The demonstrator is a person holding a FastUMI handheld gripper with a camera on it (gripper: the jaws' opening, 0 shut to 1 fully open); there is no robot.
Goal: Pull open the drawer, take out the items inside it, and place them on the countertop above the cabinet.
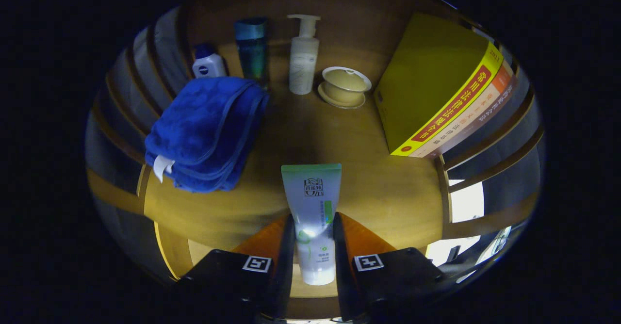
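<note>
My gripper (314,224) is shut on a white tube with a green end (313,202), both fingers pressing its sides. The tube points forward over the wooden countertop (378,178), its flat crimped end ahead of the fingertips and its cap back between the fingers. Whether the tube rests on the wood or hangs just above it I cannot tell. A folded blue towel (206,130) lies on the countertop to the left of the tube.
Along the back of the countertop stand a small blue-capped bottle (208,62), a tall teal bottle (252,47), a white pump bottle (303,57) and a lidded cup on a saucer (344,87). A stack of books (444,91) lies at the right. Slatted rails border both sides.
</note>
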